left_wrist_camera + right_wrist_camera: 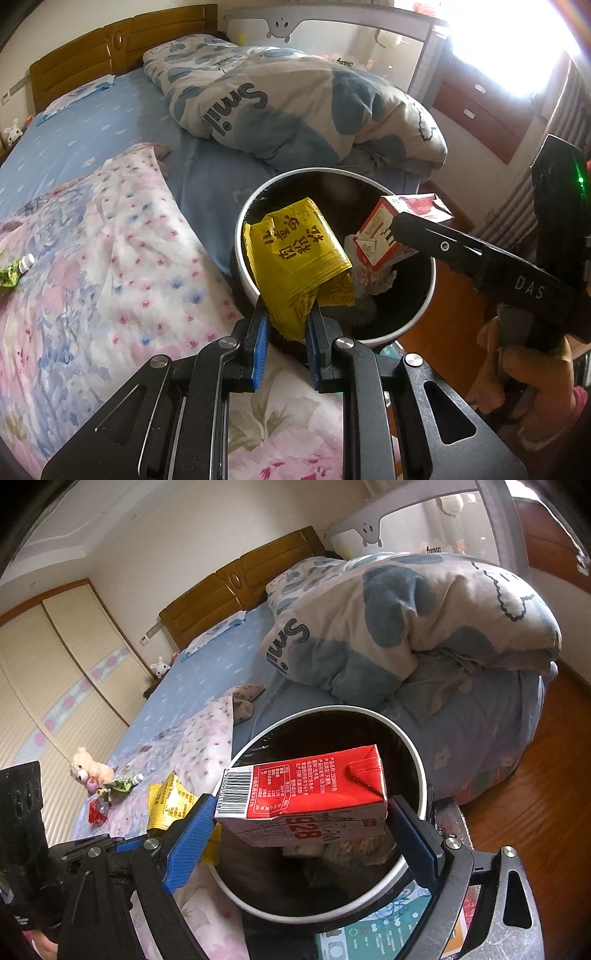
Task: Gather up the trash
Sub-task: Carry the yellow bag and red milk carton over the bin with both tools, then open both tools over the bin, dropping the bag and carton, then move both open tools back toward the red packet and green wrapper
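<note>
**Over the bin's mouth: two pieces of trash held and ready to drop**

At the left, on the floral blanket [92, 266] of the bed, more litter lies well apart from both hands: a green squeeze pouch [13, 275] with a white cap, and in the right wrist view a red wrapper [96, 811] near a plush toy [90, 770].

Moving right, the left gripper [286, 321] is narrowed onto the lower corner of a yellow sachet [295, 254]. The sachet stands up from the pads, its upper part leaning over the near rim of the round white-rimmed bin [242, 225], so it hangs partly above the dark opening. The gripper tilts steeply downward.

Further right, the right gripper [301, 812] is spread wide and clamps a red and white milk carton [310, 794] by its two ends. The carton's long axis runs across, between the pads, squarely above the bin's mouth; crumpled paper lies below it inside.

I judge the carton the better placed to fall in cleanly. The sachet may need carrying a little further inward to clear the rim.
</note>
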The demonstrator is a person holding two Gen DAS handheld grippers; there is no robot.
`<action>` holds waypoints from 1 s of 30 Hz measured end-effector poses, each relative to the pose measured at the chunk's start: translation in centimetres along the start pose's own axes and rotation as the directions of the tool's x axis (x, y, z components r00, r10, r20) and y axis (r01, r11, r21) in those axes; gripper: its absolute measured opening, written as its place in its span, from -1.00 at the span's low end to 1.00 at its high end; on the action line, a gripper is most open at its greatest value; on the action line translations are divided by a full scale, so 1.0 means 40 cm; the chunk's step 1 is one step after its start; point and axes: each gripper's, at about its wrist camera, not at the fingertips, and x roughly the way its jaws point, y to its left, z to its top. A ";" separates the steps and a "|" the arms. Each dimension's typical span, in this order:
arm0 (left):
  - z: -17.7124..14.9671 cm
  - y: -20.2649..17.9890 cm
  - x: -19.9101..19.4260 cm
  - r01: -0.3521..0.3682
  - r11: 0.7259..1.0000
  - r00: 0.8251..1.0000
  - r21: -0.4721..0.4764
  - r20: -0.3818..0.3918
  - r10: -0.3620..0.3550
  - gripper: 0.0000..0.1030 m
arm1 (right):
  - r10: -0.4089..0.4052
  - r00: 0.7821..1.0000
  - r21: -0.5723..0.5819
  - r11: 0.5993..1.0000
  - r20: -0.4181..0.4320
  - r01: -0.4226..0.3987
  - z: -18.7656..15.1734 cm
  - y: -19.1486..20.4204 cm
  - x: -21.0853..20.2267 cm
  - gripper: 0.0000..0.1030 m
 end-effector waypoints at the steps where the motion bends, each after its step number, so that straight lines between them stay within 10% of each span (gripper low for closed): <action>1: 0.001 0.000 0.003 0.000 1.000 1.000 0.000 -0.002 0.000 -0.68 | 0.000 1.000 0.001 1.000 0.000 0.000 0.001 0.000 0.001 0.80; 30: -0.074 0.097 -0.036 -0.035 0.993 0.999 -0.114 0.009 0.036 -0.01 | 0.017 1.000 0.042 0.999 0.017 -0.018 -0.002 0.040 -0.010 0.82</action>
